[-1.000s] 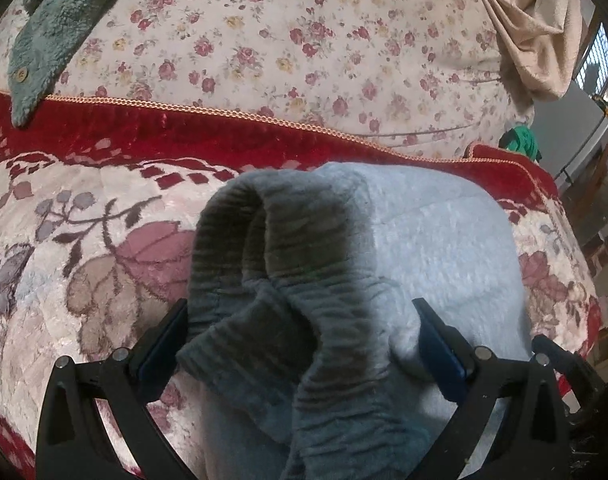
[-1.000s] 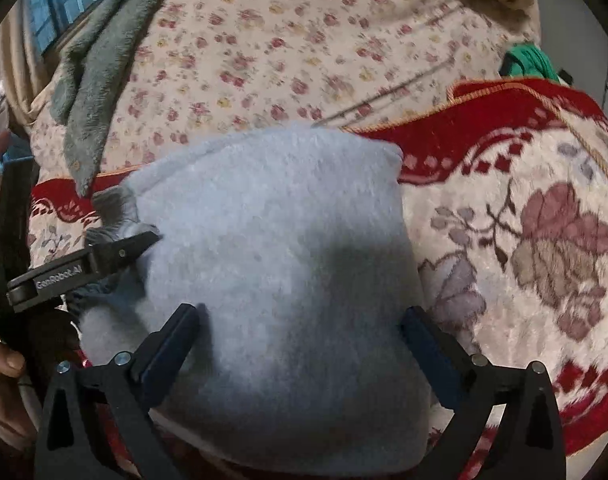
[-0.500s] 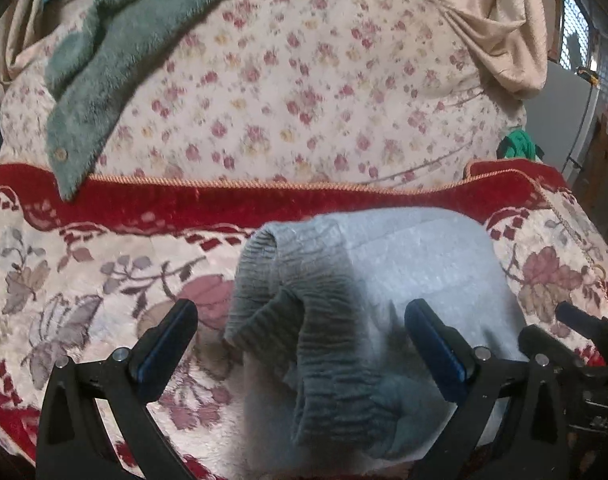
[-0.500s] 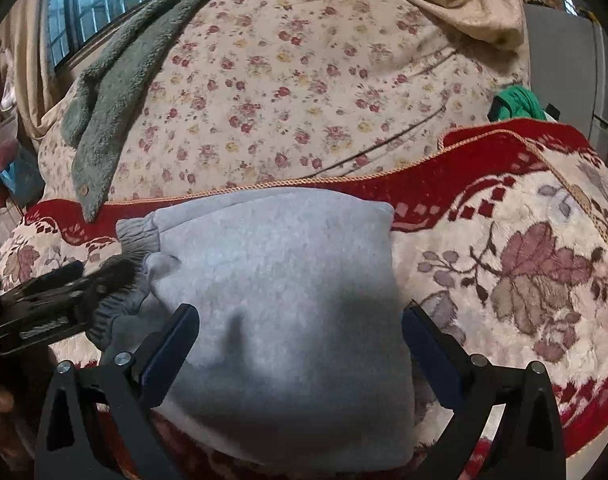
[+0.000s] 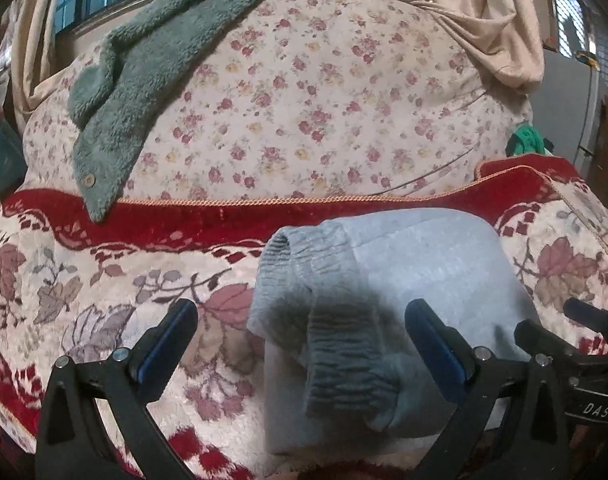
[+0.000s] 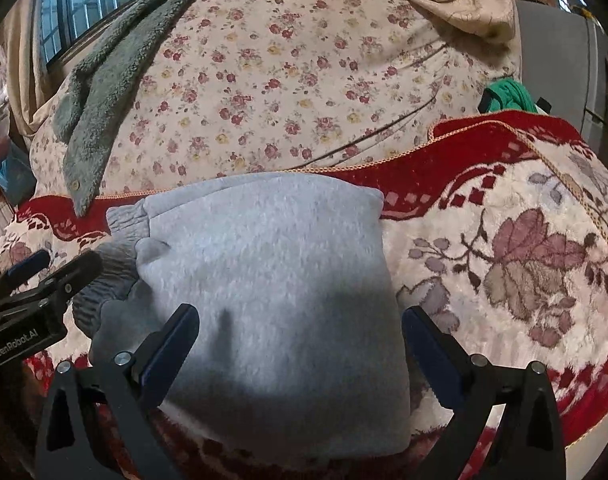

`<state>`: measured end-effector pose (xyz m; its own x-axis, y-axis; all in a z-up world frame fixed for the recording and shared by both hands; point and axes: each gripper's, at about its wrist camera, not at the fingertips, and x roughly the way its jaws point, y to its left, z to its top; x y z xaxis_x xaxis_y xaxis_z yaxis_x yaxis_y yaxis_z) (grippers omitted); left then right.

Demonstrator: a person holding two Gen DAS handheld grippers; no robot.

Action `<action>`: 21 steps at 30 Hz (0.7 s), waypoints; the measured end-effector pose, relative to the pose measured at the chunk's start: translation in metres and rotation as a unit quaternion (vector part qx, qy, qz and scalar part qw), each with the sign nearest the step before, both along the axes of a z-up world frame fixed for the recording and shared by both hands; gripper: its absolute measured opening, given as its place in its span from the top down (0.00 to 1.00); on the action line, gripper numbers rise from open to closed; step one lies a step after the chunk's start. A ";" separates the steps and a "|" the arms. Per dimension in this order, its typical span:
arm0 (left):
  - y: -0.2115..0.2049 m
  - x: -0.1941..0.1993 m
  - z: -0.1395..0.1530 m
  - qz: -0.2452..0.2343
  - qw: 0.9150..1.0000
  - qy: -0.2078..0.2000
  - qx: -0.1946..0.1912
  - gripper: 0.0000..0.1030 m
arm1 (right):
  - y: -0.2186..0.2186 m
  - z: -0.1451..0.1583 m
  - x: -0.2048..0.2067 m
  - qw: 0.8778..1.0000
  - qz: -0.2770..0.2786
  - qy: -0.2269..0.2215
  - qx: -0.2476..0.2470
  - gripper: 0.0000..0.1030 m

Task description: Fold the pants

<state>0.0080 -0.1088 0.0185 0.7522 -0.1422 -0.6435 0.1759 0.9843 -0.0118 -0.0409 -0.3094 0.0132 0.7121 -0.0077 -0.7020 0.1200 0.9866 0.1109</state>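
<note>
The light grey pants [image 5: 431,272] lie folded into a compact bundle on the red and cream floral blanket [image 5: 84,280], with the ribbed waistband [image 5: 323,320] on the bundle's left side. My left gripper [image 5: 302,344] is open and empty, its jaws standing above the waistband. In the right wrist view the pants [image 6: 272,280] fill the middle. My right gripper [image 6: 300,346] is open and empty over the bundle's near edge. The left gripper [image 6: 36,276] shows at that view's left edge.
A cushion with a small rose print [image 5: 323,100] stands behind the blanket [image 6: 503,260]. A grey-green fleece garment [image 5: 144,80] hangs over the cushion's left side. Beige cloth [image 5: 495,20] hangs at the upper right. A green item [image 5: 525,142] sits at the right.
Both grippers have pulled back and up from the pants, which now look smaller and lie free. The left jaws no longer straddle the waistband closely.
</note>
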 end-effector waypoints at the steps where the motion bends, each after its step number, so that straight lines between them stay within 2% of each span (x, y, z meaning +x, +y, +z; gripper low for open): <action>1: 0.000 0.000 -0.001 0.003 1.000 0.002 0.000 0.00 | -0.001 0.000 -0.001 1.000 -0.002 0.000 0.003 0.00; 10: 0.002 -0.003 -0.003 -0.004 1.000 0.009 -0.010 0.00 | 0.001 -0.005 0.000 1.000 0.000 0.005 0.012 0.00; 21: -0.005 -0.005 -0.006 -0.007 1.000 0.013 0.001 0.00 | 0.002 -0.007 0.004 1.000 -0.004 0.009 0.013 0.00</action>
